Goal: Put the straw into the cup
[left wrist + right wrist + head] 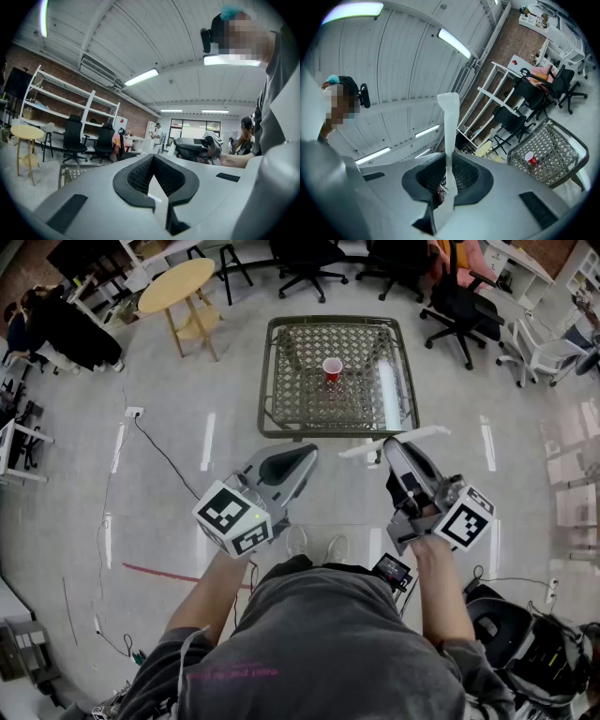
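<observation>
A small red cup [332,369] stands upright on the low glass-topped wicker table [281,418] in front of me; it also shows in the right gripper view [529,158]. My right gripper [392,446] is shut on a white paper-wrapped straw [427,434], which lies crosswise in the jaws, short of the table's near edge. In the right gripper view the straw [449,126] sticks up from between the jaws [446,161]. To the left, my left gripper [302,456] is level with the right one; its jaws [152,157] meet at the tips, with nothing in them.
A round wooden side table [178,282] stands at the back left. Black office chairs [305,259] ring the far side, and another [459,306] sits to the table's right. Cables [164,456] trail over the floor on the left. A person [56,324] sits far left.
</observation>
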